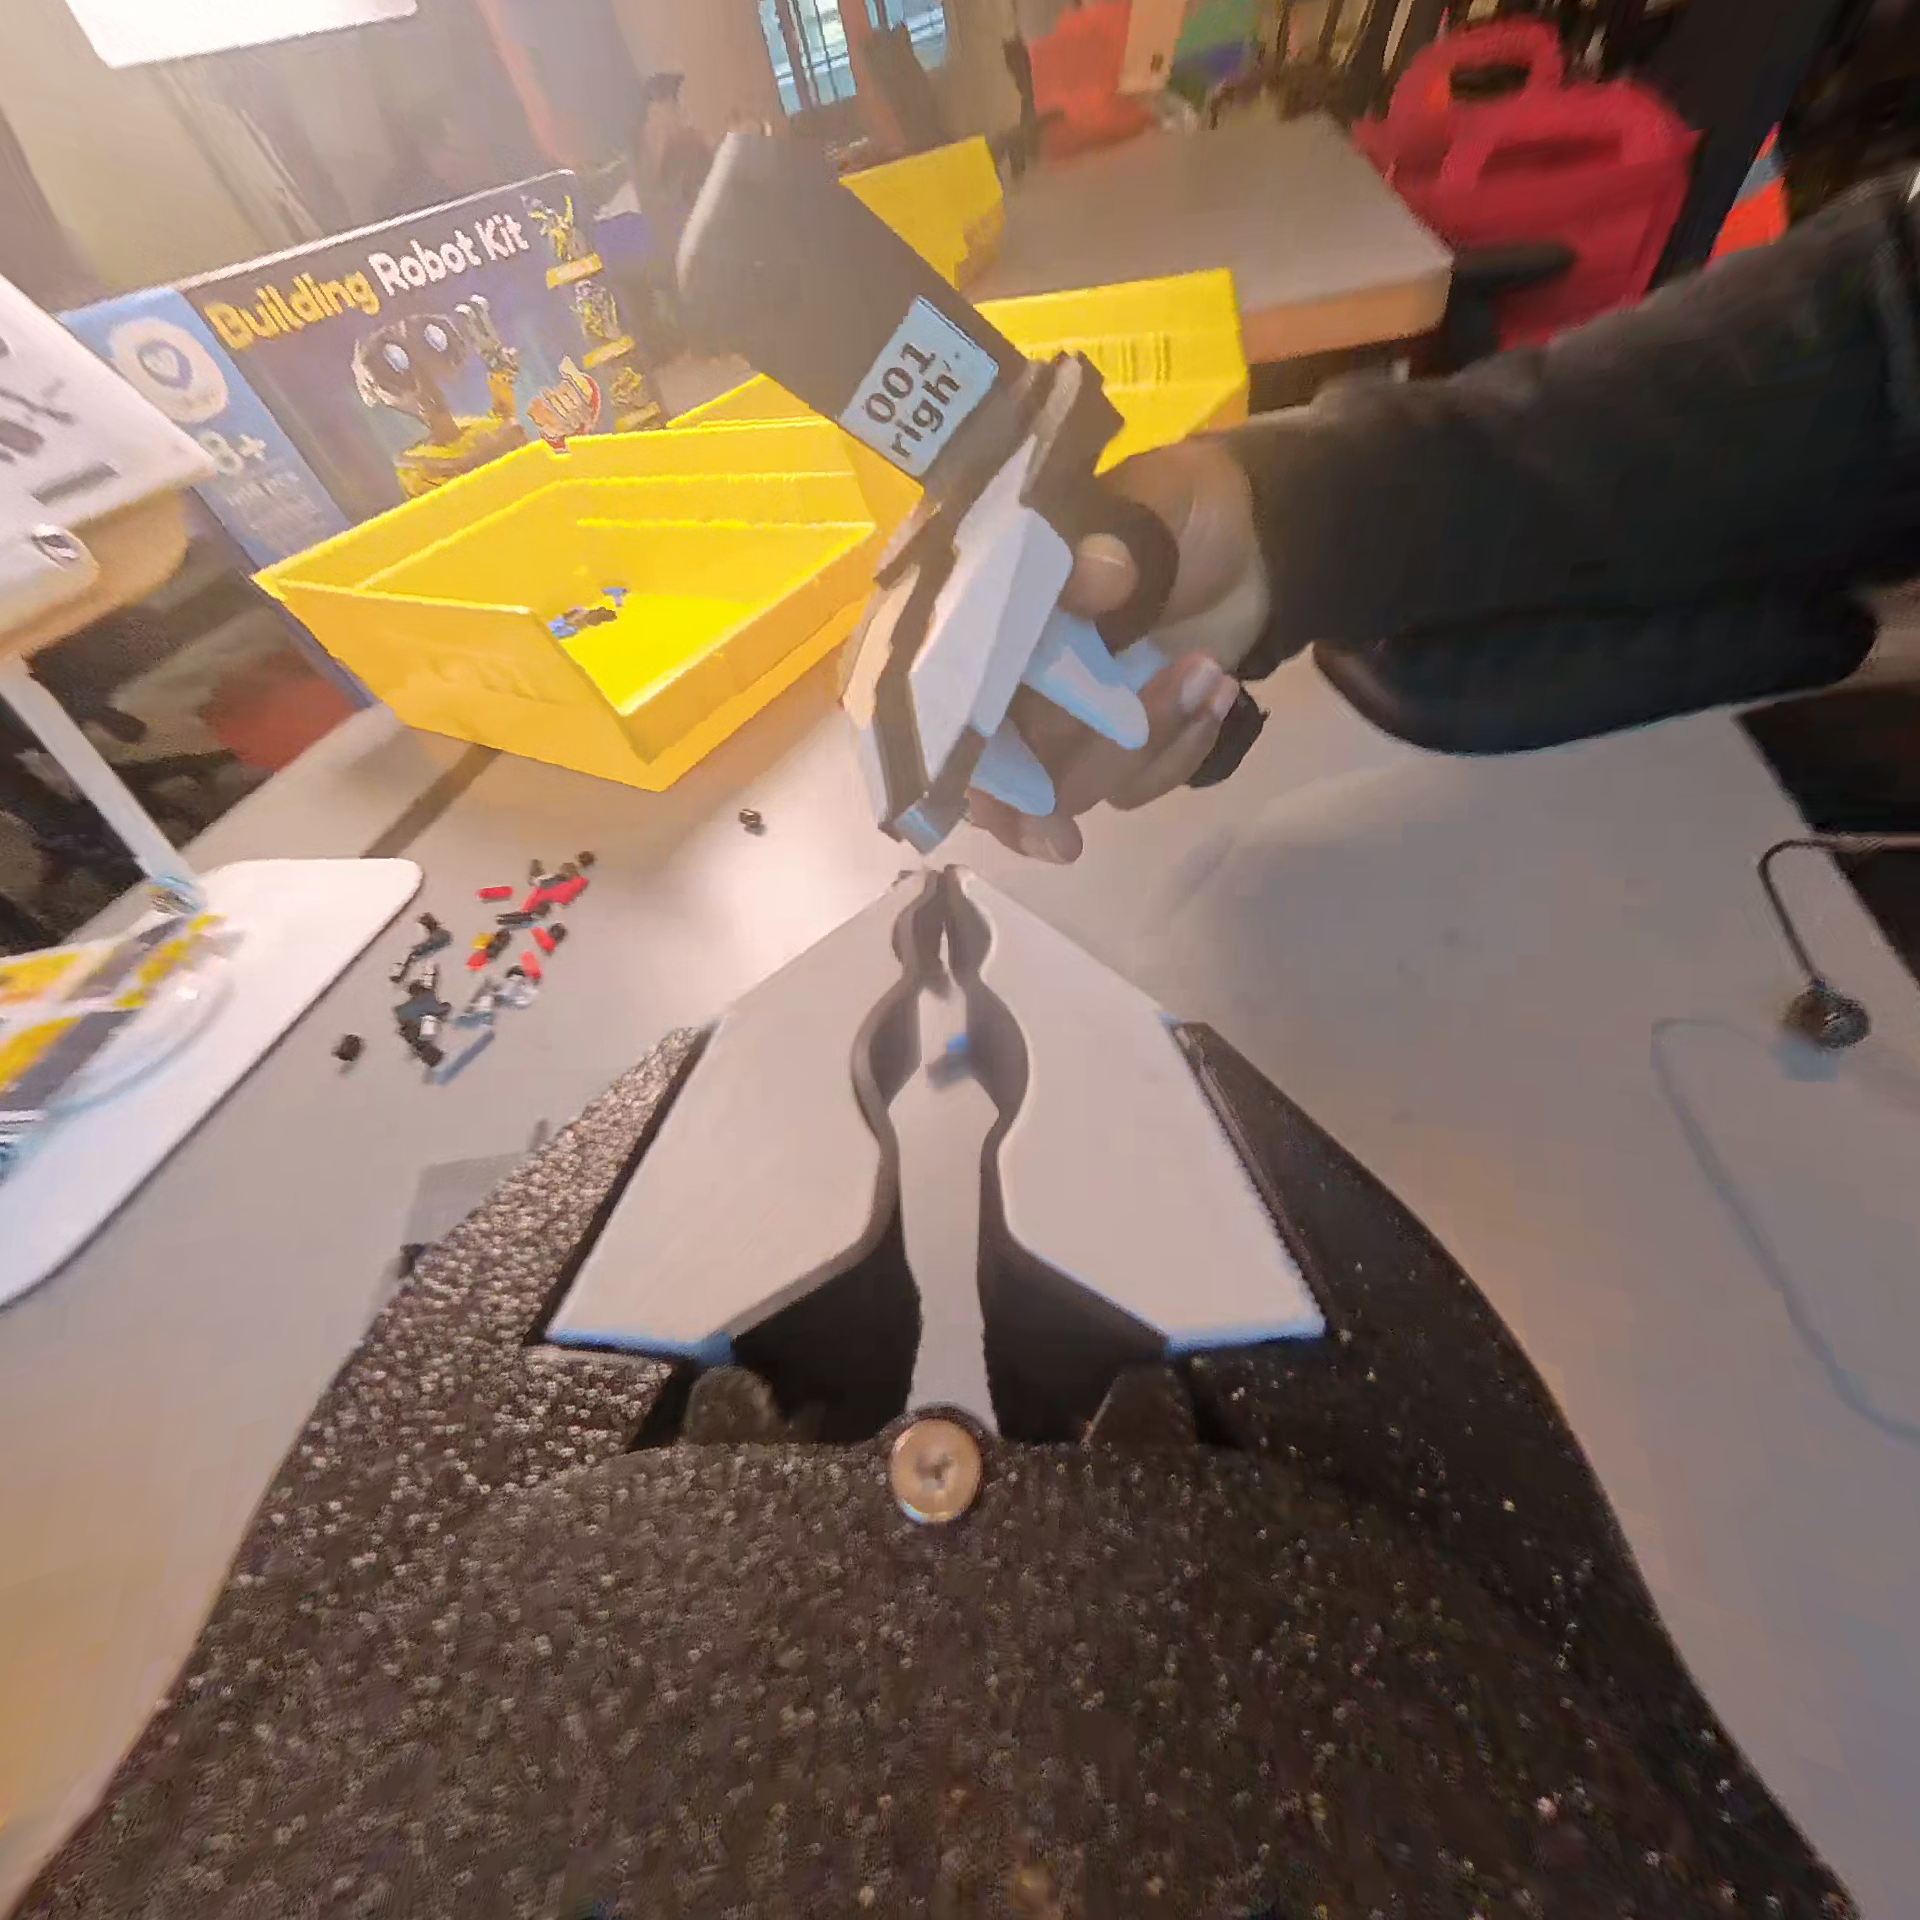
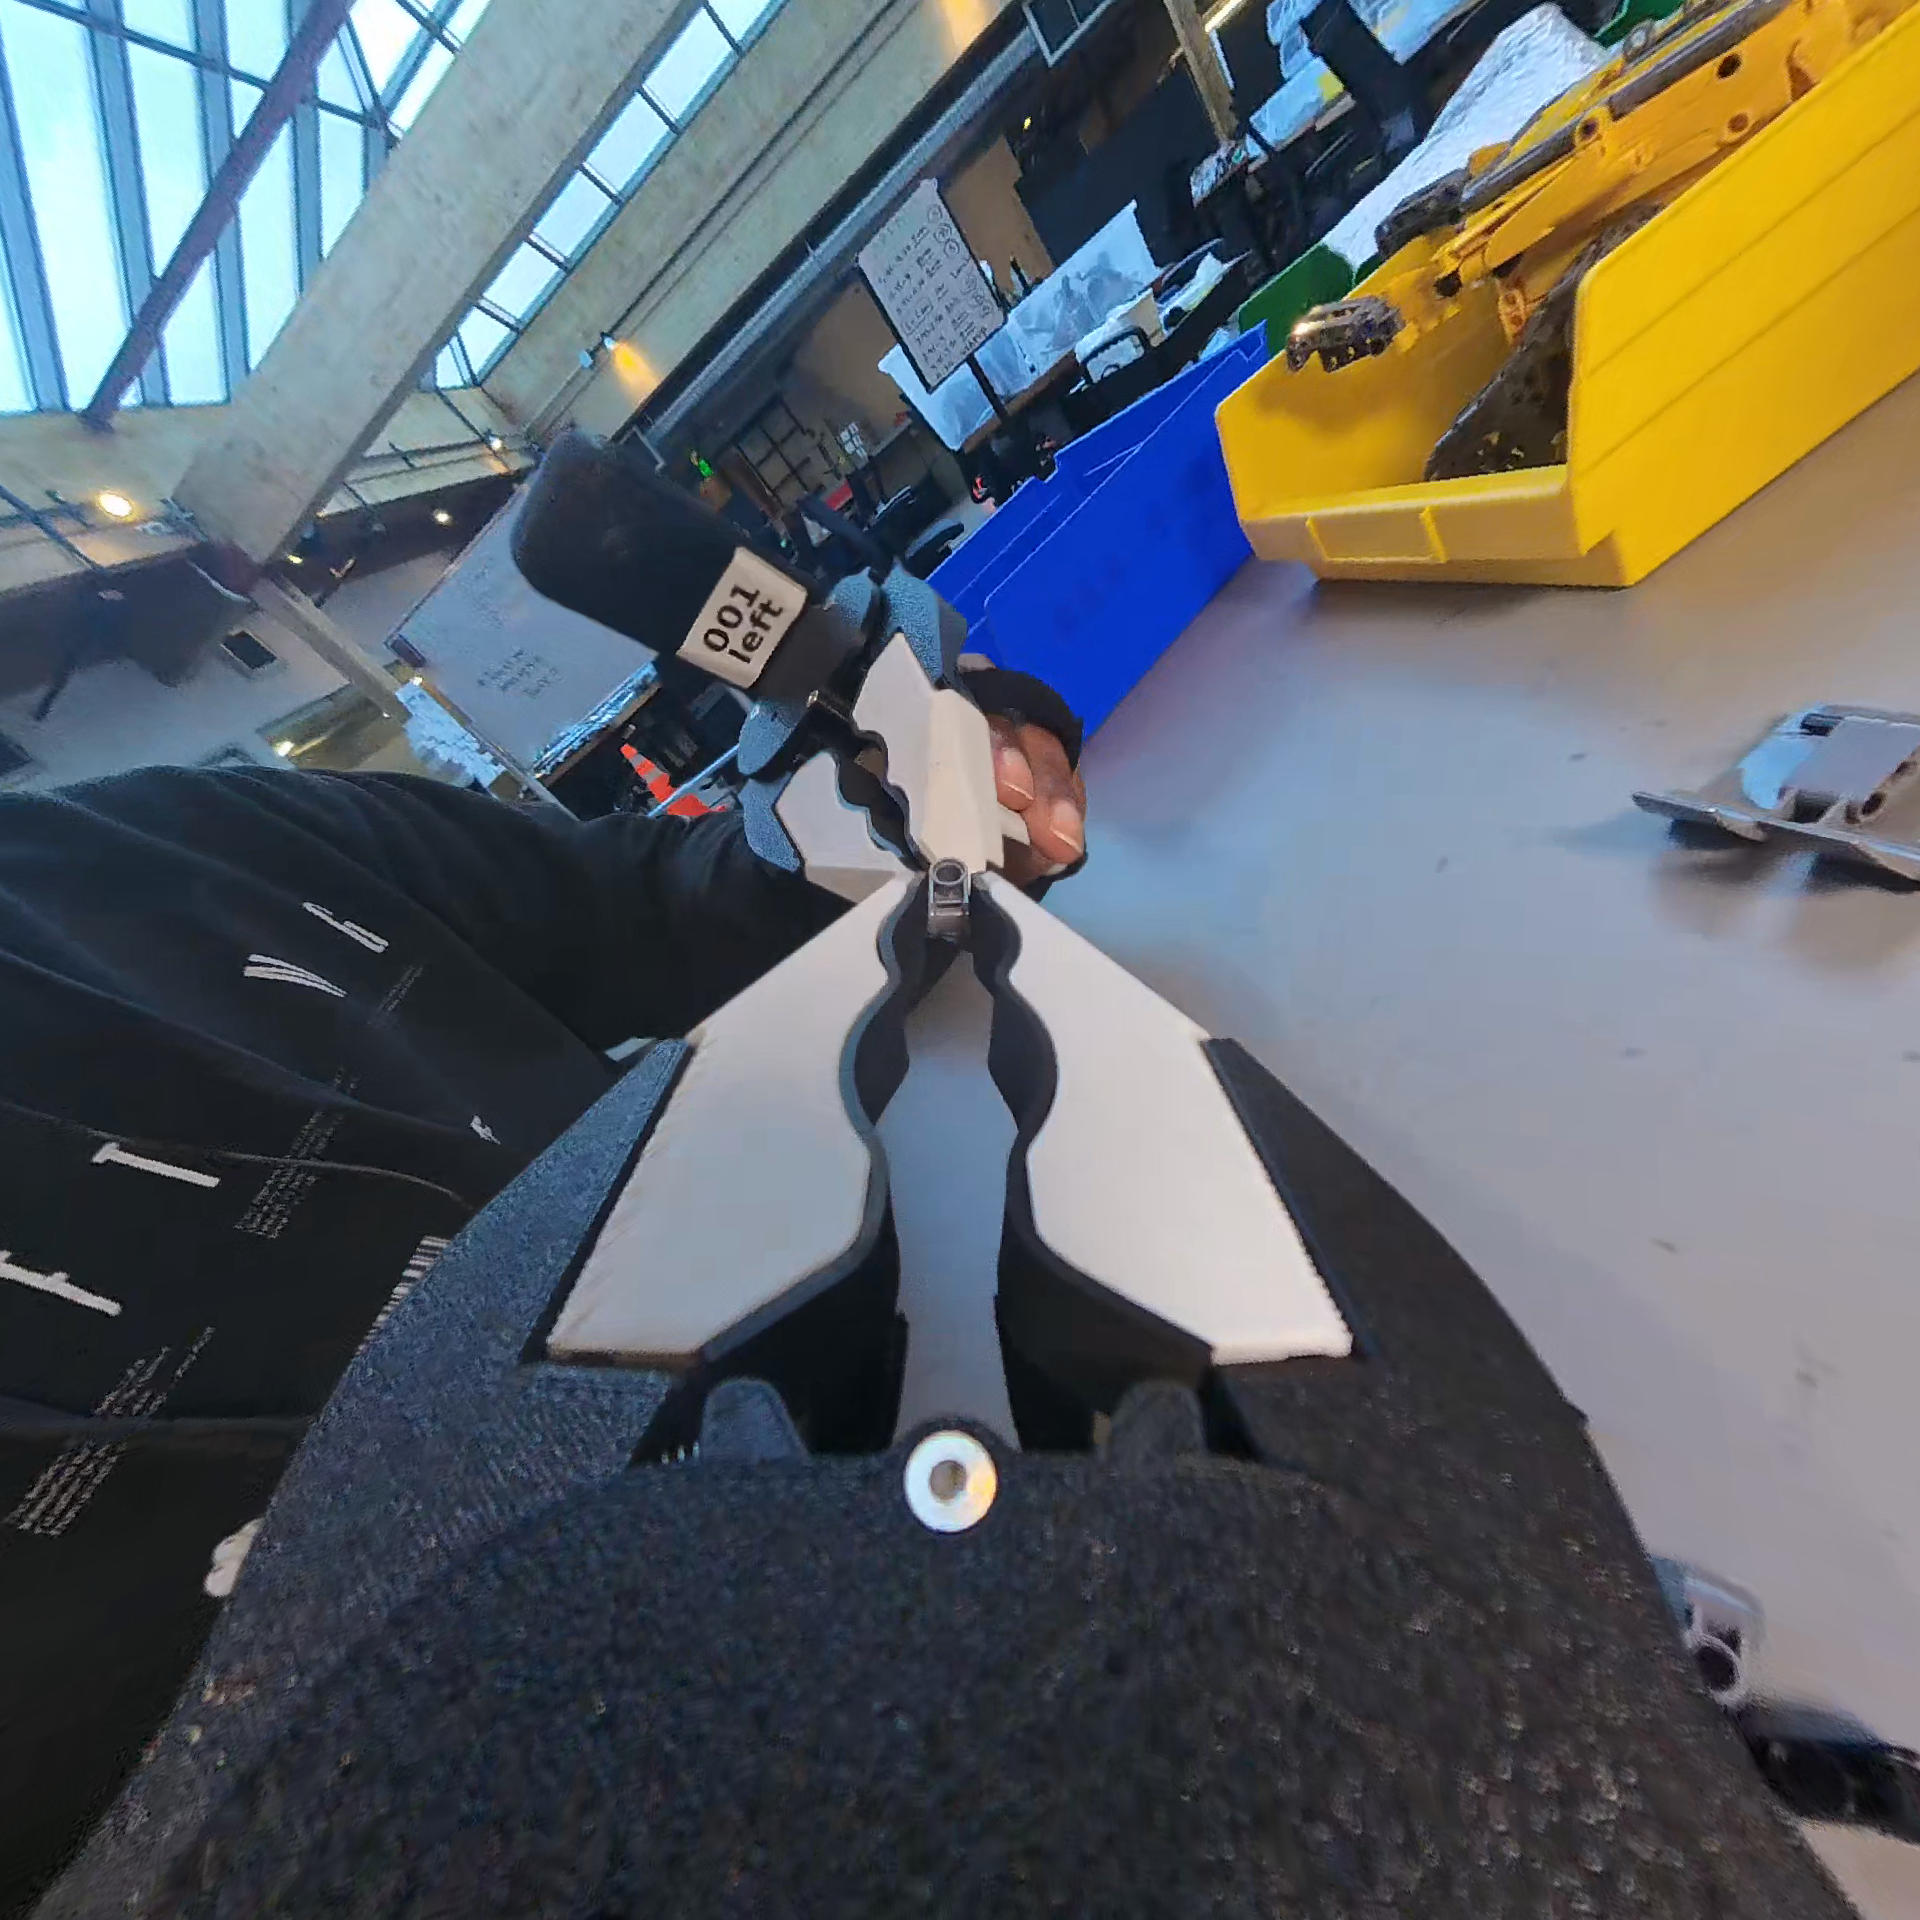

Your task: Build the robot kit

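Observation:
My right gripper (image 2: 948, 885) is shut on a small dark grey connector piece (image 2: 948, 896) with a round hole at its end, pinched at the fingertips. It also shows in the left wrist view (image 1: 914, 821), tilted down, held by a hand in a dark sleeve. My left gripper (image 1: 940, 881) has its fingers pressed together and I see nothing between the tips. Its tips sit just below the right gripper's tips. In the right wrist view the left gripper (image 2: 914, 831) points at the grey piece from behind. A blurred blue bit (image 1: 951, 1049) lies on the table under my left fingers.
Yellow bins (image 1: 582, 613) and a toy kit box (image 1: 416, 332) stand at the back left. Loose small red, black and grey parts (image 1: 488, 956) lie beside a white stand base (image 1: 208, 1039). A cable (image 1: 1808, 935) is at the right. Blue bins (image 2: 1112, 520), a yellow bin (image 2: 1662, 416) and a grey part (image 2: 1808, 790) show in the right wrist view. My two grippers' fingertips are within a few centimetres of each other.

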`<act>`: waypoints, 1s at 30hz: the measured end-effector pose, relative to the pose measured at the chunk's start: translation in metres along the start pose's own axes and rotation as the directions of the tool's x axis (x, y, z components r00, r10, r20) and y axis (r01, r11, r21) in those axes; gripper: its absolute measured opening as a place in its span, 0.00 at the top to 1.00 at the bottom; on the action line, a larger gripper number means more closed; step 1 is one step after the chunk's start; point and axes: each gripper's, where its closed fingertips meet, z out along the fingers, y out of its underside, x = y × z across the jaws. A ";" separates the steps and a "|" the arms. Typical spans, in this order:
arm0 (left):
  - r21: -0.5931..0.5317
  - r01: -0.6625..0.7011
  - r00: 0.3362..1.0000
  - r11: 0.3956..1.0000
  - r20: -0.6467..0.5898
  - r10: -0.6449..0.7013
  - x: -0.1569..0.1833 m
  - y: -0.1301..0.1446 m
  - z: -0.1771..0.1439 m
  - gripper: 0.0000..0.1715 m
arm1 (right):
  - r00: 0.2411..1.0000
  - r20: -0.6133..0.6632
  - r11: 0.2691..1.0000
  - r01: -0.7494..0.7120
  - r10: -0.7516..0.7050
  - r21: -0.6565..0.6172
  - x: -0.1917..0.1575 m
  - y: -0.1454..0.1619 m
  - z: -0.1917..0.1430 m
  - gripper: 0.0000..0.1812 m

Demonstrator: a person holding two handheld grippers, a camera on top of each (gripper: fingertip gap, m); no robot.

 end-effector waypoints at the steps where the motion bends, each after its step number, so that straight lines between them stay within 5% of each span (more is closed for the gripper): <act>1: 0.008 0.037 0.999 0.999 -0.013 -0.037 -0.001 0.000 0.000 1.00 | 1.000 -0.003 1.000 0.000 0.000 0.006 0.000 0.001 0.001 0.96; 7: -0.014 -0.061 0.998 0.998 0.034 0.061 -0.006 0.007 -0.002 0.88 | 0.995 0.021 0.995 -0.096 0.096 0.000 0.005 0.010 0.002 0.96; 18: -0.103 -0.230 0.963 0.968 0.118 0.241 -0.010 0.014 0.001 0.95 | 0.953 0.109 0.953 -0.291 0.282 0.085 0.013 0.014 0.009 0.96; 22: -0.124 -0.270 0.927 0.955 0.232 0.293 -0.027 0.010 -0.006 0.95 | 0.978 0.057 0.960 -0.207 0.199 0.188 0.019 -0.002 0.008 0.93; 30: -0.219 -0.392 0.794 0.893 0.410 0.449 -0.049 0.002 -0.020 0.95 | 0.966 -0.222 0.951 0.184 -0.130 0.247 0.020 -0.020 0.006 0.91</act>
